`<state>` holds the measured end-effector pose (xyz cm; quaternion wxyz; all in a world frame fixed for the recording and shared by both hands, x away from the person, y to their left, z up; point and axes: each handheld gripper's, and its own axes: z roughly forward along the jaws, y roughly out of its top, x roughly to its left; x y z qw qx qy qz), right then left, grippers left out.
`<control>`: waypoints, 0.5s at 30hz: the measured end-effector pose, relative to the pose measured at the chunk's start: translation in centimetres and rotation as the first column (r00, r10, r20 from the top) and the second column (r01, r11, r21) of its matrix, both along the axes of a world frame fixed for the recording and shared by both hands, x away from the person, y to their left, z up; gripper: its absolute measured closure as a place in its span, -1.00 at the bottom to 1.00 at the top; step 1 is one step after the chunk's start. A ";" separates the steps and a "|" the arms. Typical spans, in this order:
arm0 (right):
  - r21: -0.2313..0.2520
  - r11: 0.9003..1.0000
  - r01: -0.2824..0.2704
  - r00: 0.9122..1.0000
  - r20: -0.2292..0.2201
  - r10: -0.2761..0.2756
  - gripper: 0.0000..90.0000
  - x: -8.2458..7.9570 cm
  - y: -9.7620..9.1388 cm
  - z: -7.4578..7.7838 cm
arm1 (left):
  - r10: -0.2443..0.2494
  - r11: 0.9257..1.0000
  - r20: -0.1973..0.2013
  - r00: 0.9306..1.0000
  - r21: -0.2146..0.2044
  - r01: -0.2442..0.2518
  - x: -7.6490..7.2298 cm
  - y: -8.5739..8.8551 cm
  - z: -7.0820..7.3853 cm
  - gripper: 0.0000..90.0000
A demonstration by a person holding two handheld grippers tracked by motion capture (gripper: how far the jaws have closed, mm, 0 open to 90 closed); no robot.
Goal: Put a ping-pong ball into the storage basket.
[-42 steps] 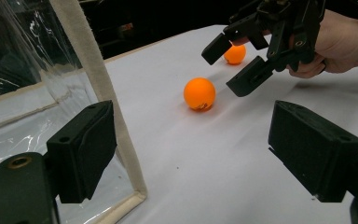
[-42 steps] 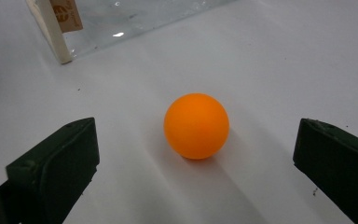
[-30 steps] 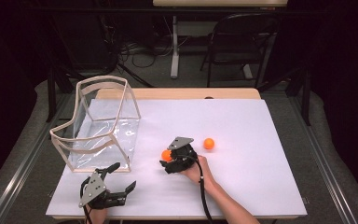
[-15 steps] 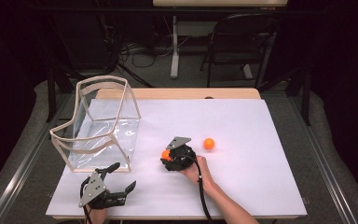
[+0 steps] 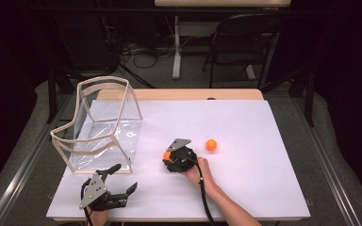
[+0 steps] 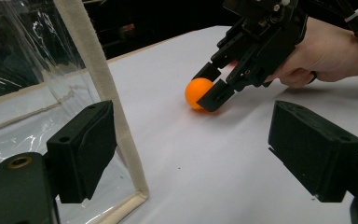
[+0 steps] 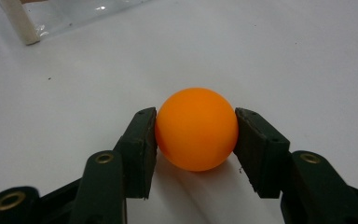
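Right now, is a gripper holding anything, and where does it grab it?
The right gripper pinches an orange ball across its middle. The left gripper holds nothing.

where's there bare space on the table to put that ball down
Bare white table lies right of the loose orange ball and along the far edge. It is crowded near the clear bag, left gripper and right gripper gripping its ball.

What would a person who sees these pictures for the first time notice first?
An orange ball pinched between the jaws of the right hand-held gripper, near the middle of the white table, draws the eye first. A second orange ball lies free to its right. At the left stands a clear plastic bag with a beige rim, with the left hand-held gripper open in front of it.
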<state>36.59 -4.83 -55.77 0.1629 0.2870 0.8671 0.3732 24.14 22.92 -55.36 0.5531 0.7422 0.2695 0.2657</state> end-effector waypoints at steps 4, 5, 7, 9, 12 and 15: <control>0.000 1.000 -0.001 1.000 0.005 0.001 0.10 0.0 0.0 0.2 | -0.001 1.000 0.001 1.000 0.001 0.001 0.0 0.0 0.0 -0.66; 0.002 1.000 -0.001 1.000 0.006 0.001 0.10 -0.1 0.0 0.3 | -0.001 1.000 0.001 1.000 0.001 0.001 0.0 0.0 0.0 -0.66; 0.007 1.000 0.000 1.000 0.009 0.000 0.10 -0.1 0.0 0.5 | 0.000 1.000 0.001 1.000 0.002 0.000 0.0 0.0 0.0 -0.66; 0.009 1.000 -0.001 1.000 0.012 0.001 0.10 -0.2 0.0 0.7 | 0.001 1.000 0.000 1.000 0.000 -0.001 0.0 0.0 0.0 -0.66; 0.010 1.000 -0.003 1.000 0.012 0.003 0.10 -0.3 0.0 1.1 | 0.001 1.000 0.000 1.000 -0.004 -0.001 0.0 0.0 0.0 -0.66; 0.012 1.000 -0.004 1.000 0.018 0.004 0.10 -0.4 0.0 1.5 | 0.001 1.000 -0.001 1.000 -0.002 -0.001 0.0 0.0 0.0 -0.66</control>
